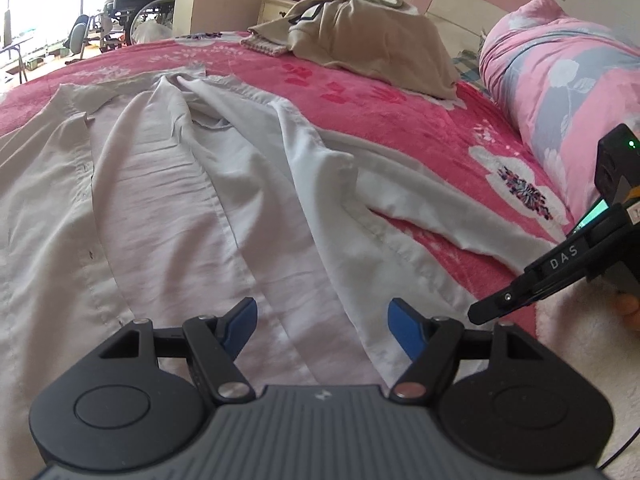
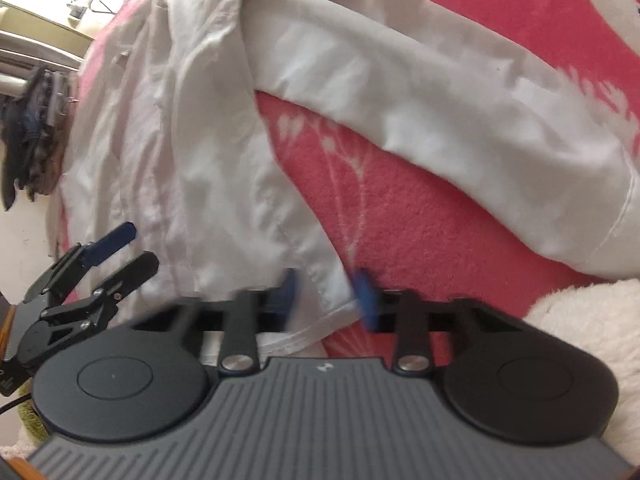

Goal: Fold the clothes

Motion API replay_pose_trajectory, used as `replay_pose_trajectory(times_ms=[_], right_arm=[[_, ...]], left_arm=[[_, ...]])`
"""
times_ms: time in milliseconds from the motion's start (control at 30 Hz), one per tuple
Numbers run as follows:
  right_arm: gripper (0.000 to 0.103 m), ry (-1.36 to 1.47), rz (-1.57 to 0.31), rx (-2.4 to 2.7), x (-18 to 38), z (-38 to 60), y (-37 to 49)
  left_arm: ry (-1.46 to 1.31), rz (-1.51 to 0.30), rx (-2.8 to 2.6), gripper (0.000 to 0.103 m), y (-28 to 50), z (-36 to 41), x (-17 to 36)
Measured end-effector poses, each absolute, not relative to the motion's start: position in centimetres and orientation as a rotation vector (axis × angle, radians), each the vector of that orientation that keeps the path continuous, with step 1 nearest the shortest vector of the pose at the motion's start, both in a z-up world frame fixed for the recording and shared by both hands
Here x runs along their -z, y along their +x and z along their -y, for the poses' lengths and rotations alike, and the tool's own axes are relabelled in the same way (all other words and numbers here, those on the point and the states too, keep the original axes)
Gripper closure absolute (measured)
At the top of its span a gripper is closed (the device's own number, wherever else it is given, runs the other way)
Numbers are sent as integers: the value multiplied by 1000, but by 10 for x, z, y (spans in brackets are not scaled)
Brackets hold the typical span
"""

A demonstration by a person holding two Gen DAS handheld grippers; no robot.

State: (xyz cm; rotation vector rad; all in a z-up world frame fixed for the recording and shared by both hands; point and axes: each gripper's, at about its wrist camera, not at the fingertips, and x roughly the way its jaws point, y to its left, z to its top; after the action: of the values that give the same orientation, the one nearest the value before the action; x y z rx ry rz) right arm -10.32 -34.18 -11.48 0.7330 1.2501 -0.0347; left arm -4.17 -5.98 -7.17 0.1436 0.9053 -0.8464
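A white button shirt (image 1: 168, 200) lies spread and wrinkled on the pink floral bedspread (image 1: 400, 120), one sleeve (image 1: 420, 196) stretched to the right. My left gripper (image 1: 322, 322) is open just above the shirt's lower part, nothing between its blue pads. My right gripper (image 2: 328, 296) is open with the shirt's bottom corner (image 2: 328, 280) lying between its pads; the view is blurred. The right gripper also shows in the left wrist view (image 1: 492, 308) at the right edge, and the left gripper shows in the right wrist view (image 2: 132, 248) at the left.
A beige garment pile (image 1: 368, 36) sits at the far side of the bed. A rolled pink-and-grey quilt (image 1: 560, 76) lies at the right by the headboard. A white fluffy blanket (image 2: 580, 320) borders the near edge. A wheelchair (image 1: 136, 4) stands beyond the bed.
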Motion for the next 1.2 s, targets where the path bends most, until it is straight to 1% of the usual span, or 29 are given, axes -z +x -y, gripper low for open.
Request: replay_pose_trajectory(times_ms=[133,233,400,567,767,933,1000,1067,1167,1200], right_arm=[[99,759,-1165,-34,96,337,-103],[100,778,-1100,-84,83,333,-103],[100,786,-1053,-214,64,313,-92],[100,725,-1073,-371,62,272,-75],[101,611,-1163,-563,72,219,-51],[100,512,-1219,-688,78,183,-42],[97,487,-1232,-730,77,176,-44],[96,485,-1225,-753,71,181,-50],[94,498,-1184,-697,58,213,-61],[90,502,-1161,-661,52,226,-65]], left_arm=[[118,-923,836,30,-38,54,72],[83,-941,822,30,-32,47,72],[-76,-996,831,30,-17,26,67],[-296,-1095,823,32,6,-9,70],[-526,-1222,830,33,28,-54,82],[-504,-1267,815,32,27,-57,95],[-496,-1285,808,32,26,-58,101],[-456,-1275,819,32,24,-55,101],[-303,-1219,864,32,12,-37,94],[-247,-1198,877,32,8,-29,91]])
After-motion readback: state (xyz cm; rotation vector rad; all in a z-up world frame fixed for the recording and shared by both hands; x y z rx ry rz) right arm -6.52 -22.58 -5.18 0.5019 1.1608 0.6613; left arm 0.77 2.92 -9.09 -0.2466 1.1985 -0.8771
